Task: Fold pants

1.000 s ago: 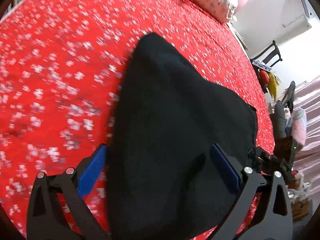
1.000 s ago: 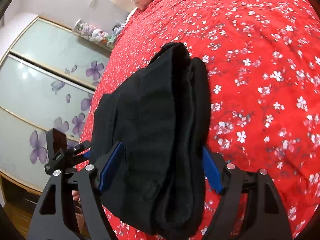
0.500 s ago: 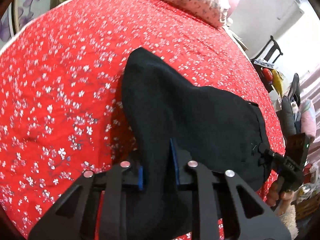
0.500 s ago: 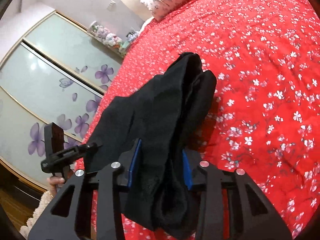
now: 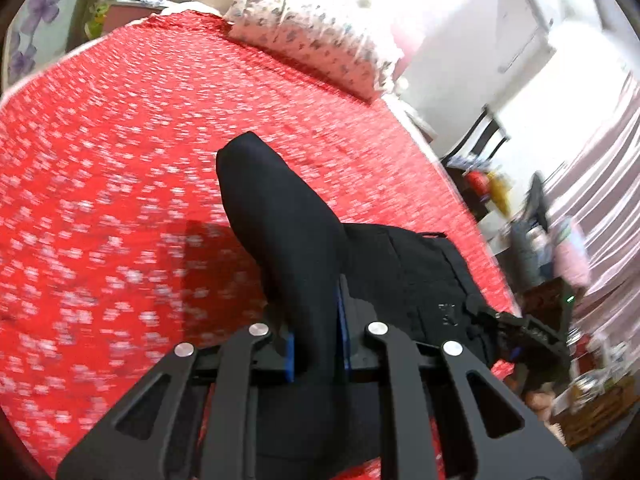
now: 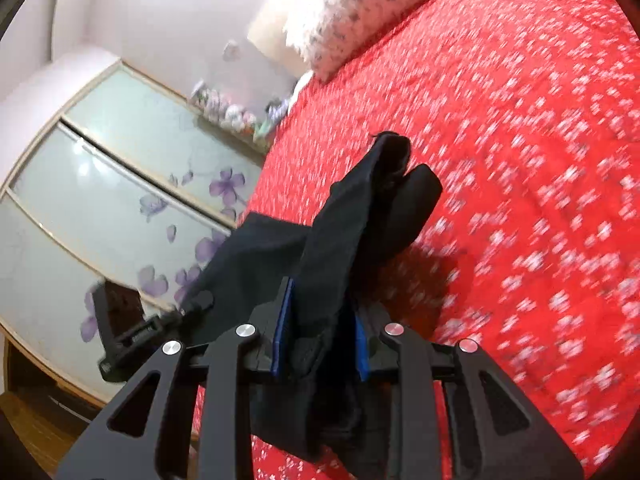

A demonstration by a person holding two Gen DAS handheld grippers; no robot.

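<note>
The black pants (image 5: 288, 224) hang over a bed with a red flowered cover (image 5: 100, 160). My left gripper (image 5: 316, 344) is shut on one bunched end of the pants, with cloth pinched between its blue pads. My right gripper (image 6: 318, 344) is shut on the other end of the pants (image 6: 352, 232), and the cloth stretches from it leftward to the left gripper (image 6: 132, 328). In the left wrist view the right gripper (image 5: 520, 332) shows at the right end of the pants. The pants are lifted, and their far folds point toward the pillow.
A flowered pillow (image 5: 312, 36) lies at the head of the bed. A wardrobe with glass doors and purple flowers (image 6: 100, 200) stands on one side. A chair and cluttered items (image 5: 540, 220) stand on the other side, by a pink curtain.
Both grippers went from open around the pants to shut on them. Both have lifted the cloth off the bed cover and the views have tilted up toward the pillow.
</note>
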